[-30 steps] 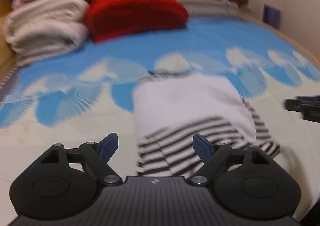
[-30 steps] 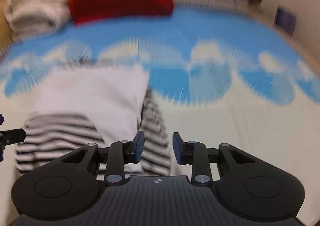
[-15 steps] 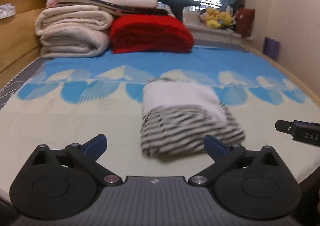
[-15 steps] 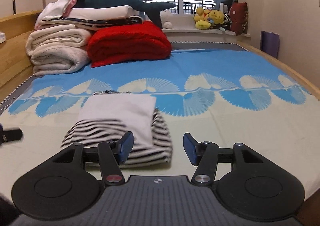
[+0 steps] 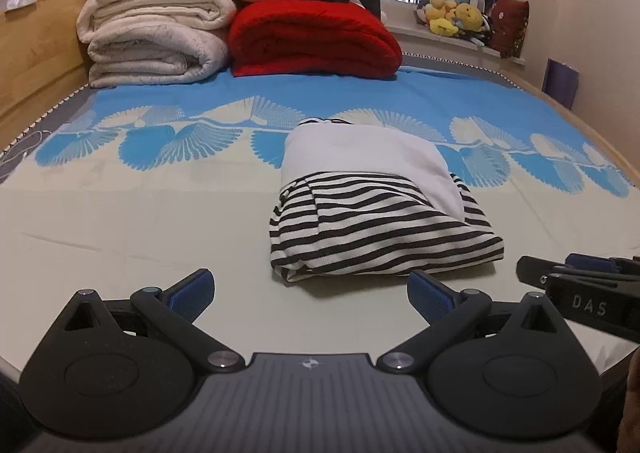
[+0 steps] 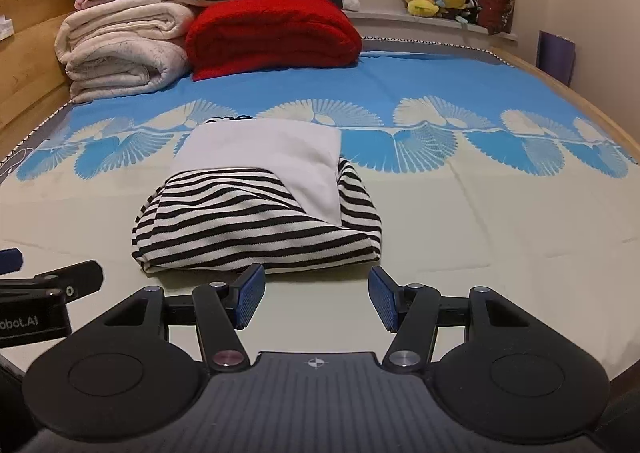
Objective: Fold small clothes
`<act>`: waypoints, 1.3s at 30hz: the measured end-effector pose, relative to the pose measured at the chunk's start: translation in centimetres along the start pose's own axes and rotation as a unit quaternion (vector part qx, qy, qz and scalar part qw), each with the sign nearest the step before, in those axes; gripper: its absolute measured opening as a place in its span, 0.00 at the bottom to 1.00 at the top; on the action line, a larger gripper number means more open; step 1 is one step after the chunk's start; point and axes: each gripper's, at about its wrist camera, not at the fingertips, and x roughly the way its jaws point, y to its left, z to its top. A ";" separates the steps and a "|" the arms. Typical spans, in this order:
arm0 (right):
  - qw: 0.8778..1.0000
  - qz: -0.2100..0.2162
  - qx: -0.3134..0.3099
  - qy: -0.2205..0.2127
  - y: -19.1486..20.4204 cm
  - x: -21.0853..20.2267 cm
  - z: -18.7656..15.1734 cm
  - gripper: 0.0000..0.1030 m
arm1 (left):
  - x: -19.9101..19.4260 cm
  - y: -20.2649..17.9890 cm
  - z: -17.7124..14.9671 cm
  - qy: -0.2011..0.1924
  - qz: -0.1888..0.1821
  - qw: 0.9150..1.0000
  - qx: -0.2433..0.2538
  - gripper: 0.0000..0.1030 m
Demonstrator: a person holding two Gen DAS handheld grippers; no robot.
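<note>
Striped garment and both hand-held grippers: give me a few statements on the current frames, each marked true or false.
1. The striped garment lies folded on the bed sheet. True.
2. The left hand-held gripper is shut on the garment. False: its jaws stand open, holding nothing.
3. The right hand-held gripper is open and short of the garment. True.
4. A red blanket lies on top of the garment. False: it sits at the far end of the bed.
</note>
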 end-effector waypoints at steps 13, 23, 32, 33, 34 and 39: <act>1.000 0.004 -0.009 -0.001 0.5 0.2 0.1 0.57 | 0.9 -0.7 -0.3 -0.006 -0.020 1.000 0.014 1.00; 1.000 0.004 -0.022 -0.002 1.1 0.2 -0.1 0.57 | 1.1 -0.8 -0.3 -0.005 -0.036 0.999 0.017 1.00; 1.000 0.005 -0.030 -0.006 1.5 0.2 -0.1 0.57 | 1.1 -0.9 -0.4 -0.004 -0.037 0.999 0.016 1.00; 1.000 0.005 -0.030 -0.006 1.5 0.2 0.0 0.57 | 1.1 -0.9 -0.4 -0.004 -0.037 0.999 0.016 1.00; 1.000 0.005 -0.030 -0.005 1.5 0.2 0.0 0.57 | 1.1 -0.9 -0.4 -0.005 -0.037 0.999 0.016 1.00; 1.000 0.004 -0.030 -0.004 1.5 0.2 -0.1 0.57 | 1.1 -1.0 -0.5 -0.004 -0.036 0.999 0.016 1.00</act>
